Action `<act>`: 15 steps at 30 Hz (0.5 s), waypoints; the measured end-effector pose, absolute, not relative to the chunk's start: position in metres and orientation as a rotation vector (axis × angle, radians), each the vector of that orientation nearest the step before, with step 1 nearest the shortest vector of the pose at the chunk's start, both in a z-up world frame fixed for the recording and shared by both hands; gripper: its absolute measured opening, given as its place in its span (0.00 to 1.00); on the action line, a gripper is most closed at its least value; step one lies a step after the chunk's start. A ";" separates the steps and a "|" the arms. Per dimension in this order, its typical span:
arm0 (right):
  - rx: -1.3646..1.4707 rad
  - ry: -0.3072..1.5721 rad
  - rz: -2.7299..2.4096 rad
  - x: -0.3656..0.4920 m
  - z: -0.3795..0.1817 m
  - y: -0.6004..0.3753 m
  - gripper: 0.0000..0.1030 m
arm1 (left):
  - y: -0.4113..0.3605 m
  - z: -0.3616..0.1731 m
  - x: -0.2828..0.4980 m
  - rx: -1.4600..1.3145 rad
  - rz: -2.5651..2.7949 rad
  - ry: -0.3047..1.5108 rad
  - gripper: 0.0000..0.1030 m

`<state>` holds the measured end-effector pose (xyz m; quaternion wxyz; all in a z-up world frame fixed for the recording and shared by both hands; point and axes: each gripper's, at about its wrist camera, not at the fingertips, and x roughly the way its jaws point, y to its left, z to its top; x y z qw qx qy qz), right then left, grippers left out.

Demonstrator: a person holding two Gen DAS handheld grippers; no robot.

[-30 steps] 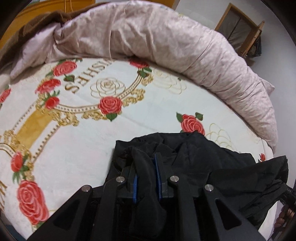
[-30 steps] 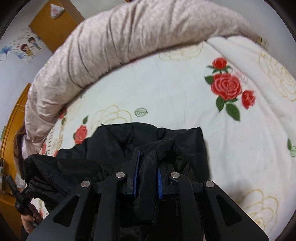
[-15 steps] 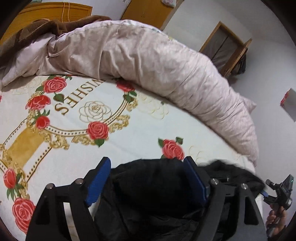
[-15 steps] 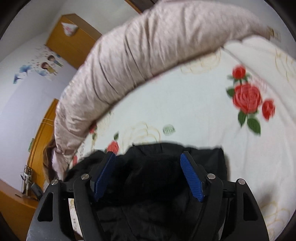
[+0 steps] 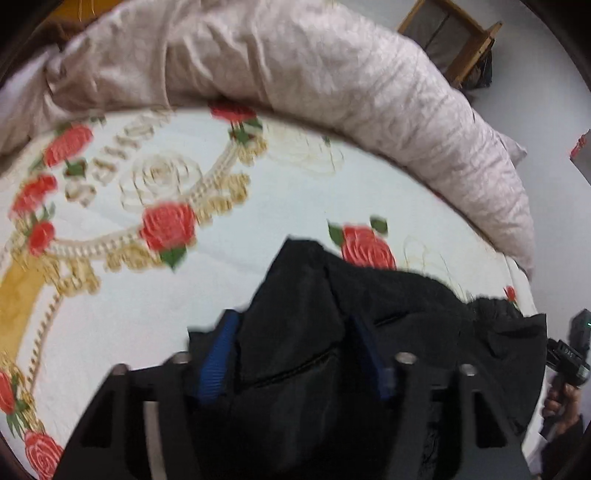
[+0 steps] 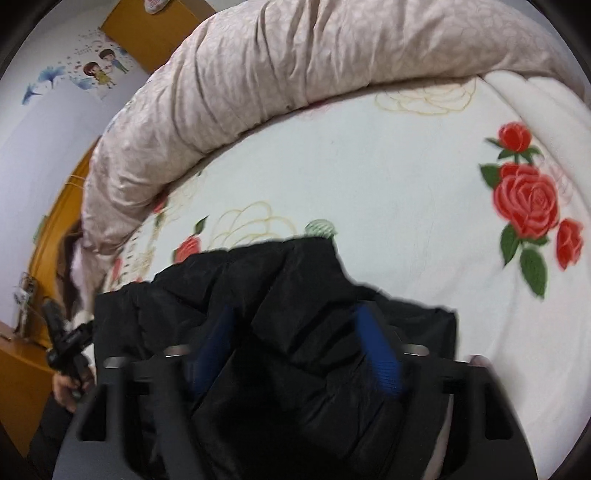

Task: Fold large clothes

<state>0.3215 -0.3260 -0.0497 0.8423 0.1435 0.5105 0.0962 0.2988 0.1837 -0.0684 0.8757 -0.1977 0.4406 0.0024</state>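
Note:
A black padded jacket [image 5: 406, 314] lies bunched at the near edge of the bed, on a white rose-print blanket [image 5: 129, 314]. My left gripper [image 5: 295, 332] straddles a raised fold of it. Its jaws are closing, the blue pads [image 5: 216, 362] still stand apart, and the fabric between them is not pinched. In the right wrist view the same jacket [image 6: 177, 295] bulges up between the blue pads [image 6: 380, 354] of my right gripper [image 6: 295, 325]. These jaws are closing too and stand apart around the fold.
A rolled pinkish duvet [image 5: 332, 74] runs along the far side of the bed [image 6: 406, 184]. A wooden chair [image 5: 454, 40] stands beyond it. A person's hand [image 5: 557, 406] holds the other gripper's handle at the bed's edge. Orange wooden furniture [image 6: 155, 33] stands against the wall.
Both grippers let go of the pinched jacket folds, opened wide and shifted along the garment. Now both sets of jaws are narrowing around a new, thicker fold.

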 end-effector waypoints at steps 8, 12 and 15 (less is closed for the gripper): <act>0.174 1.133 0.055 0.338 -0.095 -0.311 0.08 | 0.172 -0.111 0.319 -0.345 0.158 0.915 0.46; 0.155 1.109 0.008 0.336 -0.080 -0.313 0.11 | 0.176 -0.101 0.320 -0.335 0.171 0.926 0.51; 0.120 1.008 -0.001 0.319 -0.044 -0.309 0.20 | 0.180 -0.075 0.305 -0.322 0.180 0.869 0.54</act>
